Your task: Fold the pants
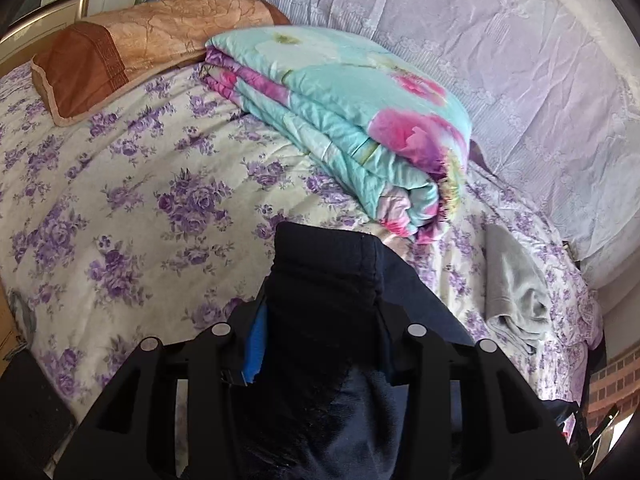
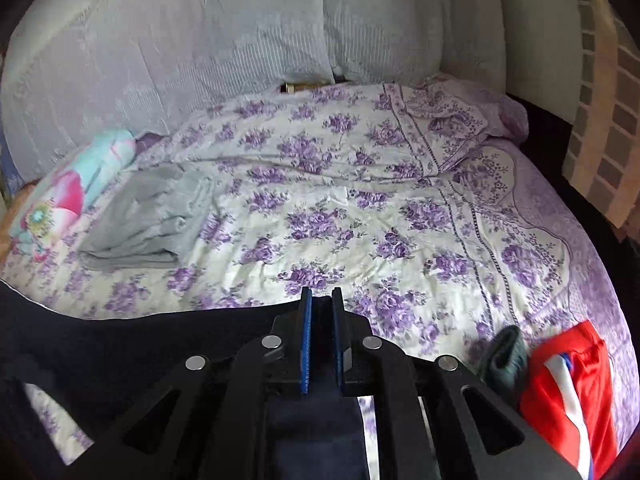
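The dark navy pants fill the lower middle of the left wrist view, held up over the bed. My left gripper is shut on a thick bunch of them, and one blue pad shows at the cloth's left side. In the right wrist view the pants stretch as a dark band from the left edge to my right gripper. Its two blue pads stand close together with a thin edge of the navy cloth pinched between them. More navy cloth hangs below the right jaws.
The bed has a purple-flowered sheet. A folded turquoise and pink quilt and a brown pillow lie at its head. A grey garment lies beside the quilt. A red garment and a dark green item lie at the right.
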### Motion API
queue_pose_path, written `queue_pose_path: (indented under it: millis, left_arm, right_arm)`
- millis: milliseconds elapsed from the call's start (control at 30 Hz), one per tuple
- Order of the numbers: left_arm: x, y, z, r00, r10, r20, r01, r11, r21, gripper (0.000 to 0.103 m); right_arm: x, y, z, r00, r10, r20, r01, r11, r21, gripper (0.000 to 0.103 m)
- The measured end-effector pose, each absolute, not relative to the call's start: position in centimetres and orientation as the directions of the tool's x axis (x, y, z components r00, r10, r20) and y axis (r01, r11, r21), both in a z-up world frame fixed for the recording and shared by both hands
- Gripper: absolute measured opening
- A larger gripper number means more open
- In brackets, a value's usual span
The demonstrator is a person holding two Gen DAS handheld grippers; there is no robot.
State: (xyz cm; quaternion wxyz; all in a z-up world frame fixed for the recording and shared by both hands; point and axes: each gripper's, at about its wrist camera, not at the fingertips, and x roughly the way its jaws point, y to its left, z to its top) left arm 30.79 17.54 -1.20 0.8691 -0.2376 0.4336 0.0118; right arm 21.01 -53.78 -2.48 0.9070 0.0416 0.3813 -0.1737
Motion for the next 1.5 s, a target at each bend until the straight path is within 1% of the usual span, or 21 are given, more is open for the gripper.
queue_pose_path:
  millis: [133,233,267,300,333,400,467,600,733,833,900,967,1067,1133,1200,1267,1367,1400,1433,1500]
  left_arm:
    - [34.1,16.7,-6.0,0.568,-0.12,-0.814,-0.292,0.895,-0.336,0.042]
    - [34.4,16.9,-8.6,0.55,-0.13,-0.825,-0.288,0.897,-0.334,0.043]
    - [34.3,17.0,-8.8,0.555,-0.136,-0.821,-0.279,0.899,-0.338,0.044]
    - [34.1,17.1,-8.7,0.558,-0.141,-0.817,-0.272,0.9,-0.341,0.045]
    - [34.0,17.1,-8.4,0.557,-0.14,-0.818,-0.27,0.902,-0.338,0.046]
    - [33.1,17.2,-7.5,0.558,-0.144,-0.817,-0.261,0.904,-0.338,0.046]
    - [31.8,17.1,-5.9,0.577,-0.149,-0.803,-0.227,0.915,-0.333,0.047]
    - [27.9,17.0,-2.8,0.604,-0.163,-0.78,-0.159,0.935,-0.318,0.051]
    - [23.4,19.1,-1.7,0.585,-0.21,-0.783,-0.152,0.92,-0.36,0.054]
    - [19.7,21.7,-2.2,0.561,-0.237,-0.793,-0.189,0.896,-0.402,0.054]
    - [16.7,22.9,-2.7,0.546,-0.263,-0.795,-0.196,0.883,-0.427,0.054]
    - [14.0,23.3,-3.3,0.529,-0.26,-0.808,-0.2,0.886,-0.417,0.054]
    - [10.5,23.7,-5.3,0.492,-0.263,-0.83,-0.216,0.886,-0.409,0.056]
    - [9.3,23.6,-7.1,0.471,-0.298,-0.83,-0.233,0.866,-0.442,0.058]
    - [9.0,22.9,-8.6,0.455,-0.329,-0.828,-0.231,0.854,-0.466,0.058]
    - [9.1,21.8,-8.5,0.485,-0.314,-0.816,-0.212,0.863,-0.458,0.06]
    - [10.2,19.9,-8.4,0.488,-0.367,-0.792,-0.158,0.856,-0.493,0.06]
    - [10.6,19.5,-8.5,0.487,-0.36,-0.796,-0.158,0.86,-0.485,0.059]
    - [10.9,19.1,-8.6,0.487,-0.345,-0.802,-0.157,0.869,-0.469,0.057]
    - [11.2,19.0,-8.7,0.496,-0.331,-0.802,-0.165,0.871,-0.462,0.036]
  right_arm:
    - [24.5,-53.8,-7.8,0.562,-0.349,-0.75,0.357,0.92,-0.161,0.009]
    - [24.2,-54.4,-9.0,0.552,-0.332,-0.765,0.354,0.924,-0.146,0.012]
    - [24.0,-54.5,-8.6,0.551,-0.345,-0.76,0.361,0.92,-0.156,0.019]
    - [23.8,-54.4,-8.1,0.547,-0.378,-0.747,0.378,0.908,-0.183,0.036]
    - [23.2,-54.1,-7.3,0.566,-0.397,-0.722,0.39,0.901,-0.189,0.039]
    - [21.7,-53.4,-5.2,0.635,-0.353,-0.687,0.378,0.918,-0.121,0.038]
    - [19.9,-51.5,-2.8,0.71,-0.25,-0.659,0.318,0.948,-0.017,0.035]
    - [17.4,-44.1,0.1,0.78,0.009,-0.625,0.077,0.991,0.111,0.034]
    - [16.0,-35.3,0.2,0.726,0.28,-0.628,-0.17,0.958,0.23,0.034]
    - [15.1,-29.3,-0.7,0.664,0.378,-0.646,-0.293,0.925,0.241,0.034]
    - [14.4,-25.9,-1.4,0.633,0.4,-0.663,-0.36,0.91,0.205,0.035]
    - [14.1,-23.7,-2.0,0.612,0.408,-0.677,-0.397,0.899,0.183,0.035]
    - [14.1,-22.4,-2.6,0.594,0.426,-0.682,-0.401,0.892,0.207,0.035]
    - [14.6,-22.2,-2.9,0.582,0.437,-0.685,-0.384,0.891,0.242,0.035]
    - [14.9,-22.0,-3.5,0.574,0.441,-0.69,-0.363,0.892,0.269,0.035]
    - [15.2,-21.8,-3.7,0.571,0.438,-0.694,-0.344,0.895,0.283,0.035]
    - [15.9,-21.1,-4.1,0.561,0.428,-0.709,-0.325,0.901,0.287,0.035]
    - [16.2,-20.7,-4.2,0.557,0.421,-0.716,-0.329,0.903,0.275,0.035]
    - [16.6,-20.3,-4.3,0.554,0.416,-0.721,-0.334,0.904,0.266,0.035]
    - [17.2,-19.3,-4.7,0.54,0.413,-0.734,-0.343,0.904,0.257,0.035]
